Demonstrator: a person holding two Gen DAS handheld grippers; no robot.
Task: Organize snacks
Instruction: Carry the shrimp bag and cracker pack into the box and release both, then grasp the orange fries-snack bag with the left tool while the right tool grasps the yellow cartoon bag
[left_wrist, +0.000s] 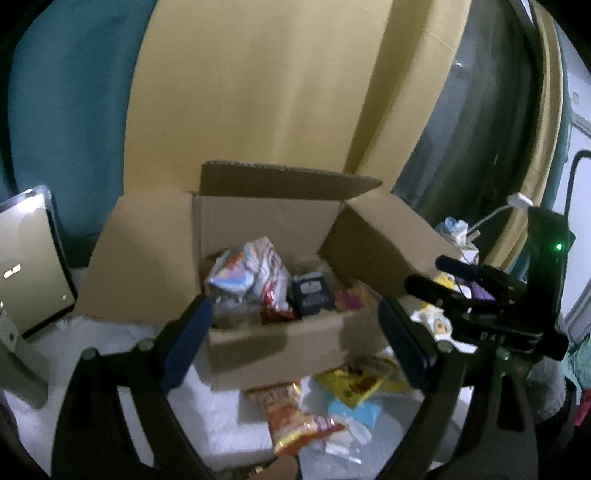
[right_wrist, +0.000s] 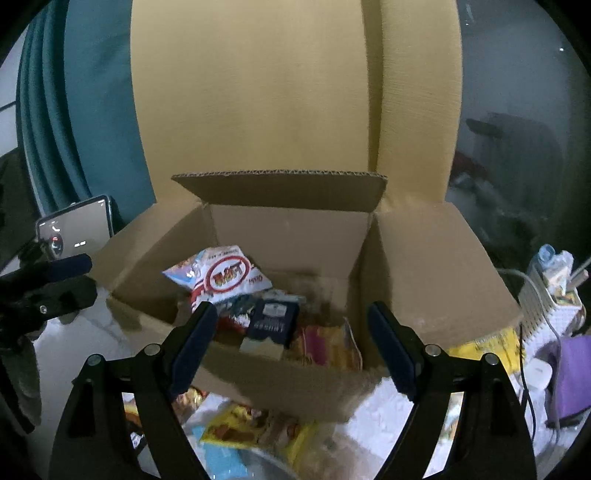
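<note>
Now both grippers, left gripper and right gripper, gape empty near brown cardboard box; next grab near yellow snack packet.

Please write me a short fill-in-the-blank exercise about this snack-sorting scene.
1. The cardboard box has its flaps ____.
2. The dark blue packet lies ____ the box.
3. The yellow snack bag lies ____ the box, on the white surface.
4. Both the left tongs and the right tongs hold ____.

Missing words: open; inside; outside; nothing
</note>
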